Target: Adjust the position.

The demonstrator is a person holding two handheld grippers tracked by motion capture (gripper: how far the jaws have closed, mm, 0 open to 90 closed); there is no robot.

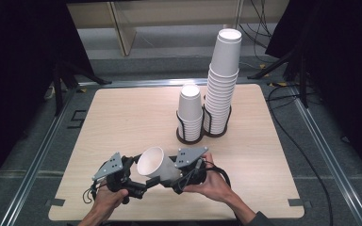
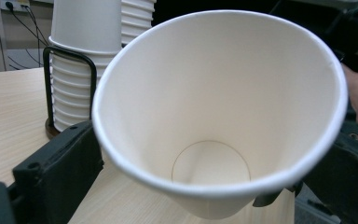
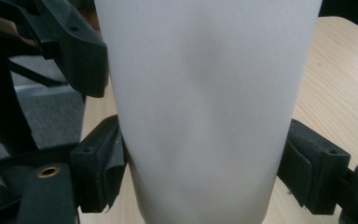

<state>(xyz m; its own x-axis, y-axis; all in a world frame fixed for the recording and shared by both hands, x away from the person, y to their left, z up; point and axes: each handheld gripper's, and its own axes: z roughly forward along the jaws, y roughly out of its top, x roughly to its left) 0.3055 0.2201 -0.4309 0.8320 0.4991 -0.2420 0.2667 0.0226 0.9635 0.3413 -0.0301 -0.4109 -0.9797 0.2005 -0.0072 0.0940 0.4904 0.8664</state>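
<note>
White paper cup (image 1: 156, 165) lies tilted in the right gripper's (image 1: 172, 175) clamp, mouth toward the open left gripper (image 1: 134, 176), seemingly mid-handover.

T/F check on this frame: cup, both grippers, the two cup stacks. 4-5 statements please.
1. The right gripper is clamped on the paper cup. True.
2. The cup stands upright on the table. False: it is held tilted above it, mouth toward the left gripper.
3. The taller stack is to the right of the shorter stack. True.
4. The stacks stand loose. False: each sits in a black wire holder.
5. The cup holds liquid. False: empty.
</note>
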